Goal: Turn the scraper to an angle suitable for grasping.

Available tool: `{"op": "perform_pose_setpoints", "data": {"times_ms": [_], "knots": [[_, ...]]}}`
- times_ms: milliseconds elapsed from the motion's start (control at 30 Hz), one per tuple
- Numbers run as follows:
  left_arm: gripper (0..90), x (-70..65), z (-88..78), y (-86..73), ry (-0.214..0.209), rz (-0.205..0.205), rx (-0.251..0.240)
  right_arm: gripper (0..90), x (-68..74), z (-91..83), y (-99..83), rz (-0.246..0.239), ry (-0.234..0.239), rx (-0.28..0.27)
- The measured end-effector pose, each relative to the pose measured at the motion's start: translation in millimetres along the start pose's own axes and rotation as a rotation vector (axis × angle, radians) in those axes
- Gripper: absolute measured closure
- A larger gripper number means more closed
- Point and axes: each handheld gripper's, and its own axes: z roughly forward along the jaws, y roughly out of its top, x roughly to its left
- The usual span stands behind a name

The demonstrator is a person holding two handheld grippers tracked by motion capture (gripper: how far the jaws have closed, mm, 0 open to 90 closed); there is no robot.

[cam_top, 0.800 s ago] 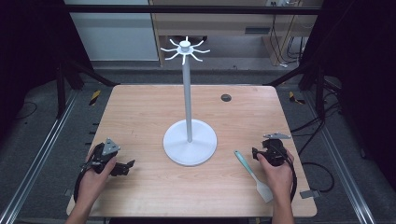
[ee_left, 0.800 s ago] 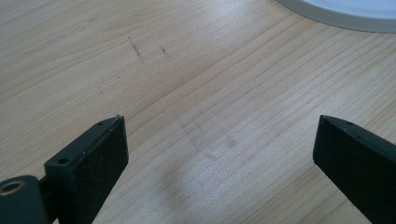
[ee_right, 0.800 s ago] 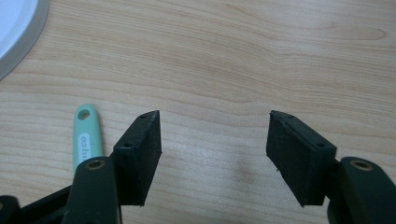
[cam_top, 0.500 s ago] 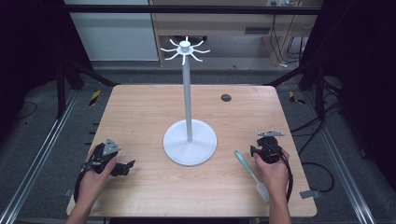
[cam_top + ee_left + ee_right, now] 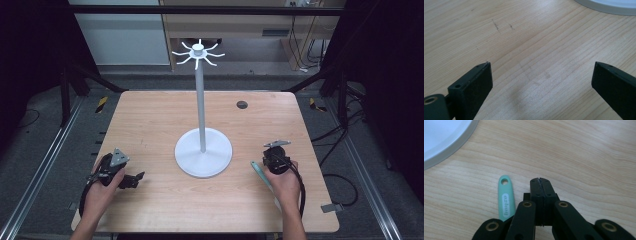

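Note:
A white stand [image 5: 201, 115] with a round base [image 5: 204, 152] and hooked arms at its top [image 5: 198, 50] rises from the middle of the wooden table [image 5: 155, 120]. A mint-green utensil [image 5: 262, 176] lies flat at the right; its handle with a hanging hole [image 5: 505, 197] sits just left of my right gripper [image 5: 540, 180], whose jaws are pressed together with nothing between them. That right gripper [image 5: 275, 161] hovers beside the handle. My left gripper [image 5: 541, 75] stands open over bare wood, held at the table's front left [image 5: 131, 179].
A small dark round disc [image 5: 242, 104] is set in the table near its far right. The stand's base rim [image 5: 446, 147] lies up and left of the right gripper and also ahead of the left one [image 5: 606, 3]. Metal rails [image 5: 45, 165] flank the table.
The right hand has shifted left and a little toward the stand, bringing its gripper beside the green utensil's handle. The left hand has stayed put.

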Motion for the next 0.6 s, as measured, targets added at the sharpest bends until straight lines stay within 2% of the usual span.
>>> {"op": "perform_pose_setpoints", "data": {"times_ms": [133,467,600], "knots": [[3.1,-0.3,0.0,0.2,-0.001,0.0,0.0,90.0,5.1,4.3,-0.5,-0.013,0.027,0.027],[3.1,-0.2,0.1,0.1,-0.001,0.001,0.0,90.0,10.0,6.8,-0.8,-0.034,0.049,0.051],[3.1,-0.2,0.0,0.2,-0.001,0.002,0.001,90.0,12.1,6.1,-1.4,-0.038,0.102,0.05]]}}
